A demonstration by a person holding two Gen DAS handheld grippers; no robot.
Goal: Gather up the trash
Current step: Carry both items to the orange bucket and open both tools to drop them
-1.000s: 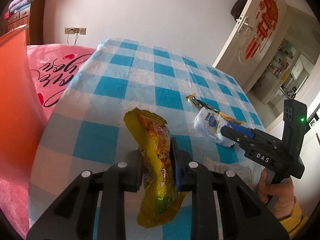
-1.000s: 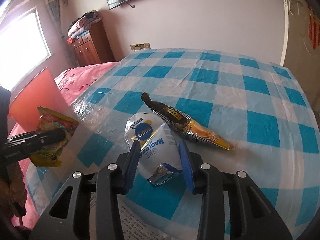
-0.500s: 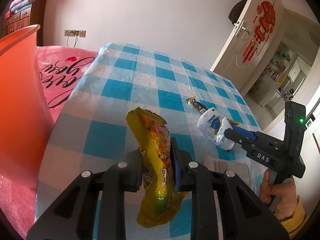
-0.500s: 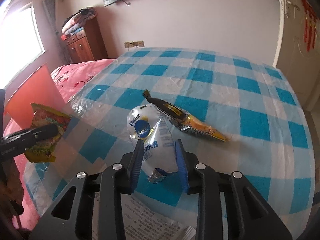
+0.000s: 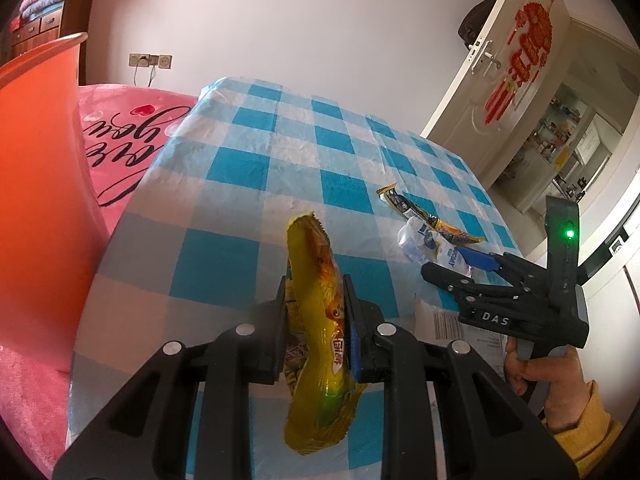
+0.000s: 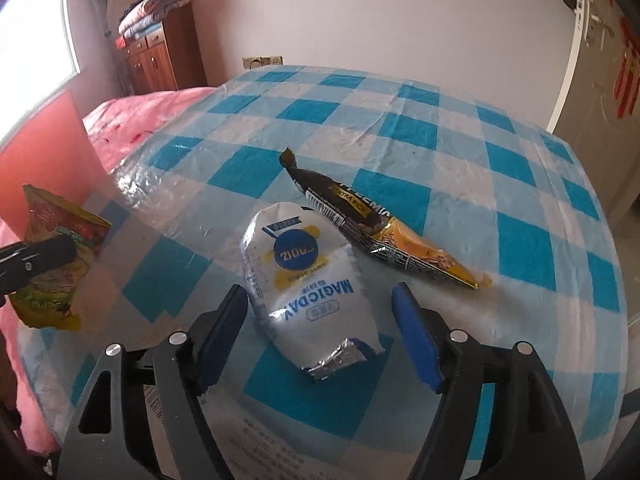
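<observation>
Right gripper point(image 6: 320, 328) let go: jaws opening, pads now clear of the white wrapper point(image 6: 308, 276), which lies on the checked table point(image 6: 520, 240) between them, long axis along the fingers. Left gripper point(image 5: 316, 312) pinches the yellow wrapper point(image 5: 320, 320).

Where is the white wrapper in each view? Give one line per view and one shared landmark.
Left wrist: white wrapper right of centre, between the right gripper's opening jaws.
Right wrist: white wrapper centre, lying on the checked cloth, pads clear of it.
Shared landmark: the black-and-yellow wrapper just beyond it.
</observation>
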